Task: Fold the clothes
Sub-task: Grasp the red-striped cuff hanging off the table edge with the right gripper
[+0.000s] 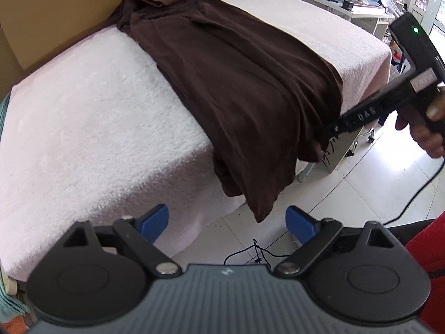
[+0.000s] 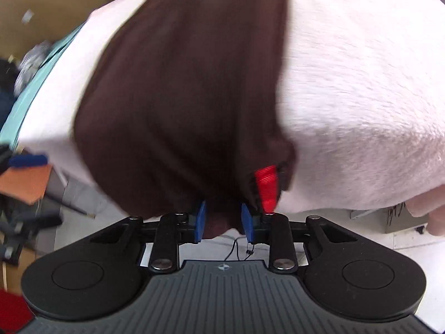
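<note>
Left wrist view: a brown garment [image 1: 230, 83] lies lengthwise across a table [image 1: 83, 128] covered in white fleece; its near end hangs over the table's front edge.
Garment location: mostly on the table top, the hem end draped down the front toward the tiled floor [image 1: 375, 178].
Left tongs [image 1: 226, 224]: wide open, nothing between the blue pads, held in front of and below the hanging corner, not touching it.
Right tongs [image 2: 224, 222]: narrowly apart, with the hanging hem between the blue pads; the right wrist picture is blurred and a gap shows beside each pad, so no firm pinch is judged.
Right hand [image 1: 425, 128]: grips the tool's handle at the garment's right edge.
Step in hand, judged: taking both lower corners to lift the hem and fold it up the table.
How to do it well: pinch all layers just inside each corner, at matching heights, then lift evenly so the cloth stays flat.
Cloth: soft, matte knit, limp, several layers, loosely creased; likely to slip if caught shallow.
Table cover: nubbly plush pile, rounded edges, likely to drag on the cloth.
</note>
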Demonstrator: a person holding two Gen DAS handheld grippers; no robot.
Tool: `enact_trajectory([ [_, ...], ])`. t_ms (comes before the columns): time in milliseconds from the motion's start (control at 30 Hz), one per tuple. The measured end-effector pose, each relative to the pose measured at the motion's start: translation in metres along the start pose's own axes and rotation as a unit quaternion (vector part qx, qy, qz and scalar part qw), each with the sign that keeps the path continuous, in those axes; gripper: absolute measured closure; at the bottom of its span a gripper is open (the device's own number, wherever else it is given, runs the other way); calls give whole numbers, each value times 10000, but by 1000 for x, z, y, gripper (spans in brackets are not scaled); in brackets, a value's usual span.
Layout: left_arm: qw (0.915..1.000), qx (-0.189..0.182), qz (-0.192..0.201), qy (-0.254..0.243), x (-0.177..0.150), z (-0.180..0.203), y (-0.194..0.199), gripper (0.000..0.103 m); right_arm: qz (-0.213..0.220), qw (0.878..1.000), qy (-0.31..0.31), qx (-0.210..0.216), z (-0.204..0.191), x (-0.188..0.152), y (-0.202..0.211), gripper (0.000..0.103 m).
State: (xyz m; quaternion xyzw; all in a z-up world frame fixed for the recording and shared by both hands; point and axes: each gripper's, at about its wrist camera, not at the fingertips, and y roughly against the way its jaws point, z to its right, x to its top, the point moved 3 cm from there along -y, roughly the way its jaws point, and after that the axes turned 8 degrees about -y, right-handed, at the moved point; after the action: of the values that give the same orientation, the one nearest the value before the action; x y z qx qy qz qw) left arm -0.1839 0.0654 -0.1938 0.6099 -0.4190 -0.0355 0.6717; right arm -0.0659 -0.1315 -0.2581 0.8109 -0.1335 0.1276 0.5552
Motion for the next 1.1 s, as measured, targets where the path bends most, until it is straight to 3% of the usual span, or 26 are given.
enact_trajectory([
  [133, 9994, -15, -123, -337, -4, 10, -13, 12, -31, 9999, -131, 31, 10, 6, -4, 77],
  [233, 9987, -46, -157, -488, -7, 17, -19, 12, -323, 9992, 4, 240, 5, -4, 0, 70],
  [367, 9985, -127, -143, -511, -10, 21, -24, 13, -601, 9974, 390, -127, 10, -33, 8, 64],
  [500, 9981, -206, -93, -568, -13, 26, -28, 15, -398, 9991, -44, -142, 30, -36, 27, 63],
  [567, 9971, -213, -82, -731, -11, 26, -33, 15, -168, 9998, -57, 23, 29, -26, 37, 52],
  [633, 9962, -265, -110, -827, -8, 23, -39, 15, 51, 9998, 156, 70, 27, -17, 41, 37],
  [667, 9958, -307, -126, -856, -6, 22, -42, 15, 124, 9995, 276, 87, 27, -15, 42, 35],
  [900, 9933, -116, -276, -1121, 5, 12, -65, 15, 140, 9914, 1294, 111, 27, -19, 42, 34],
  [1000, 9892, -79, -289, -1434, 3, 19, -71, 8, 178, 9858, 1665, 131, 29, -12, 36, 34],
  [1100, 9856, -96, -341, -1651, 0, 26, -76, 17, 210, 9804, 1943, 245, 32, -5, 30, 34],
])
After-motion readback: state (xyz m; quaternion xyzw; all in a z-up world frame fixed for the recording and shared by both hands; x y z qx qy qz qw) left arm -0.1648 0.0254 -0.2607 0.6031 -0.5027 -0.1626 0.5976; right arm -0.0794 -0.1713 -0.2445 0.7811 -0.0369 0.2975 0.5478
